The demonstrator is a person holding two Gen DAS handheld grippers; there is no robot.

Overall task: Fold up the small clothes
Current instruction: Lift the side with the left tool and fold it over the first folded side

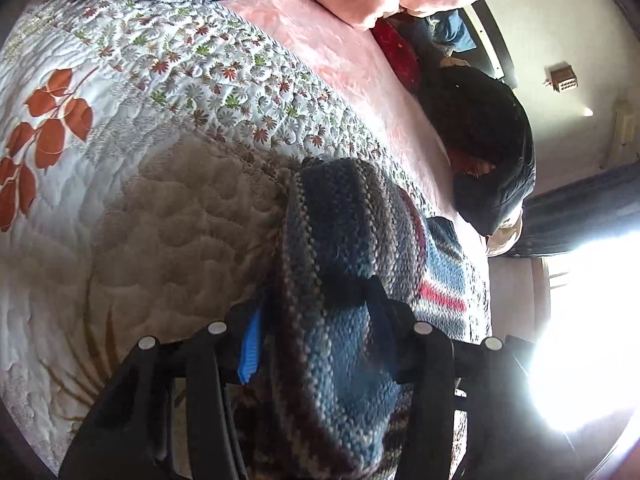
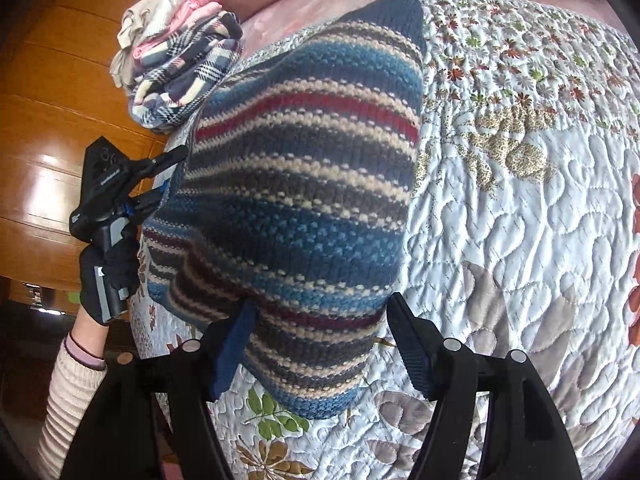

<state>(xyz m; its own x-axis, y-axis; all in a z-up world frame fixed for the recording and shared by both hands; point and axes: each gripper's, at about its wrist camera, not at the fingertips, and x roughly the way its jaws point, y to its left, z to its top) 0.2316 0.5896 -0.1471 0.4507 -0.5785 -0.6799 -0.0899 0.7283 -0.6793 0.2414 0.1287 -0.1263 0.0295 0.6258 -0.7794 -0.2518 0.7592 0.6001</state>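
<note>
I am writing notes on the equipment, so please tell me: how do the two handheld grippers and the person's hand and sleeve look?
The right gripper has black plastic fingers with ribbed blue pads and round silver pins. The left gripper is built the same; from the right wrist view its black body bears small white lettering above a grey handle. The left hand wears a black glove, and the ribbed cream sleeve shows a pink cuff beneath.

Sweater [image 2: 304, 184]: blue, red, cream and grey stripes. Quilt [image 2: 520, 220]: white with floral print. Folded cloth [image 2: 188, 80]: navy-and-white plaid.
</note>
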